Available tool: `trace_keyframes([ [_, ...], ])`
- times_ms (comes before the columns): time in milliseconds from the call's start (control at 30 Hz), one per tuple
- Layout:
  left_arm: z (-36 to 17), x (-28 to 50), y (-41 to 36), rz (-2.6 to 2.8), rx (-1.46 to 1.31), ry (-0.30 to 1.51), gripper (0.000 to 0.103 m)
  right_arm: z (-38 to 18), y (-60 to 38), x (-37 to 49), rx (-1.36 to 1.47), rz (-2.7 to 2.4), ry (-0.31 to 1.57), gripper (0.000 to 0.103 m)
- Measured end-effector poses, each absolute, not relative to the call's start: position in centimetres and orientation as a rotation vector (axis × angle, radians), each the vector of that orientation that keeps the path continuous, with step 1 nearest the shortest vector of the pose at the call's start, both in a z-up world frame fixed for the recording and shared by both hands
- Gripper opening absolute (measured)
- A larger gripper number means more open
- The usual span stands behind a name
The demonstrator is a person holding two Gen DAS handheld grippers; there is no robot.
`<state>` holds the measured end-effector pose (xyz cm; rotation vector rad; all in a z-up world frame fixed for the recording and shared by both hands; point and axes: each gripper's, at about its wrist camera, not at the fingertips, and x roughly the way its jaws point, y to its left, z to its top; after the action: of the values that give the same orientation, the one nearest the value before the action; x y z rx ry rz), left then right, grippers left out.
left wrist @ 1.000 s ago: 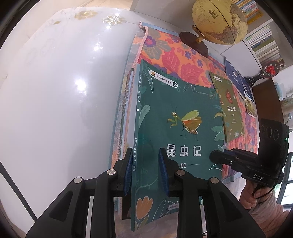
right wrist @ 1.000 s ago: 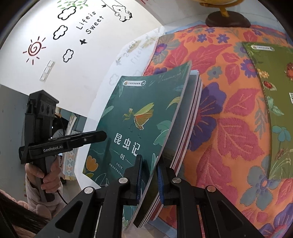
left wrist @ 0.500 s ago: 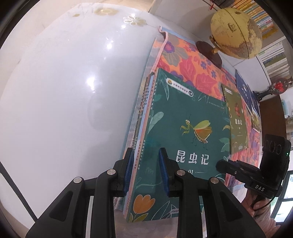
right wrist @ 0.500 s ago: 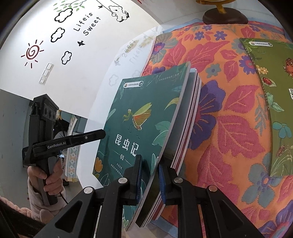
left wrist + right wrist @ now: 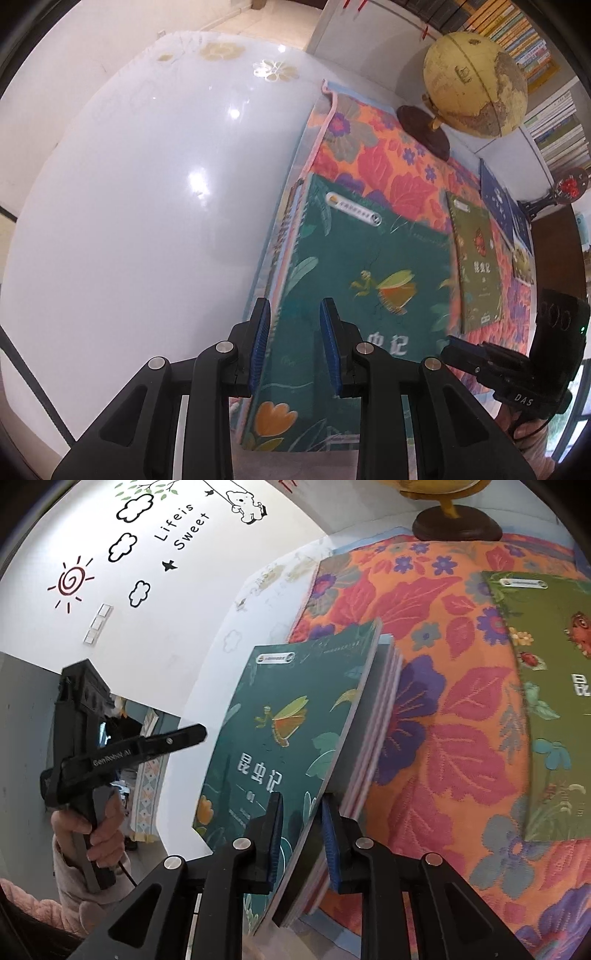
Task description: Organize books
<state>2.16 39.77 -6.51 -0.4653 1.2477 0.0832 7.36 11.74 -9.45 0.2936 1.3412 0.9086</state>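
Right wrist view — right tool [image 5: 301, 836] straddles the near edge of the book stack [image 5: 291, 731], jaws just easing apart, pads no longer clearly pressing. Left tool [image 5: 295, 347] stays narrowed over the stack's spine edge; grip there unclear. Stack sits gathered at the floral cloth's [image 5: 443, 738] edge on the desk [image 5: 129, 221]. Green book [image 5: 546, 701] and others lie loose — collecting, I judge, is partway.
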Motion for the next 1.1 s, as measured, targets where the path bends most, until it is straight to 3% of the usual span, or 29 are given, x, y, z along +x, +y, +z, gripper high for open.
trace_keyframes([
  [533, -4.3, 6.1, 28.9, -0.032, -0.409, 1.226, 0.025, -7.8, -0.2, 10.6, 0.34, 0.8, 1.274, 0.021],
  [967, -6.1, 10.7, 16.2, -0.127, -0.392, 1.259, 0.027, -8.0, -12.0, 14.9, 0.336, 0.692, 1.256, 0.022],
  [1100, -7.5, 12.4, 13.4, -0.128, -0.396, 1.269, 0.027, -8.7, -14.1, 16.4, 0.317, 0.675, 1.254, 0.027],
])
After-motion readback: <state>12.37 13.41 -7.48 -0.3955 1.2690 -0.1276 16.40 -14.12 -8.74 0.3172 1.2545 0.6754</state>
